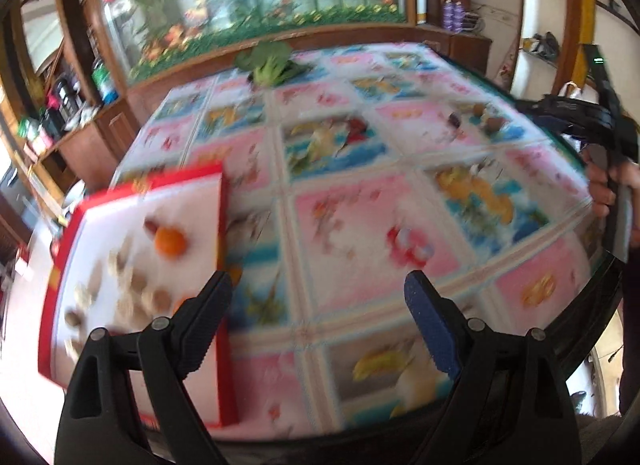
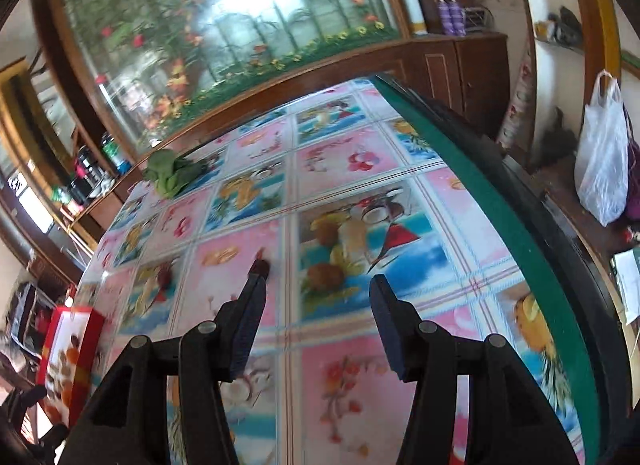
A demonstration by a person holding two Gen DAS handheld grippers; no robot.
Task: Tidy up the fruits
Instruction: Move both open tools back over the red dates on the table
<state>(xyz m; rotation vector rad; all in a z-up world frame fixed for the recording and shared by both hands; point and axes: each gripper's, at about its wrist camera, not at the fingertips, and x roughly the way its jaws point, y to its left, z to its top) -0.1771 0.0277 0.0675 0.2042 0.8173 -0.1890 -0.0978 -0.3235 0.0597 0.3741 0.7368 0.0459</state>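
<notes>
The left claw (image 1: 318,293) stands wide open with nothing between its pads, hovering over the bench (image 1: 360,225) just right of the red tray (image 1: 224,257). That tray sits at the bench's near left corner and already holds an orange (image 1: 171,242) among several brownish round fruits, too blurred to name.

The right claw (image 2: 320,297) is about half open and also empty. A small dark red fruit (image 2: 261,264), perhaps a date or lychee, lies on the cloth just beyond its left fingertip, so this claw looks the nearer one for the next pick; it would need to shift a little left to straddle the fruit. Another reddish piece (image 2: 165,277) lies further left, toward the tray (image 2: 82,345).

In the left view a few more small fruits (image 1: 478,115) lie at the far right of the bench. A bunch of leafy greens (image 1: 270,61) lies at the far edge, well clear of any path.
</notes>
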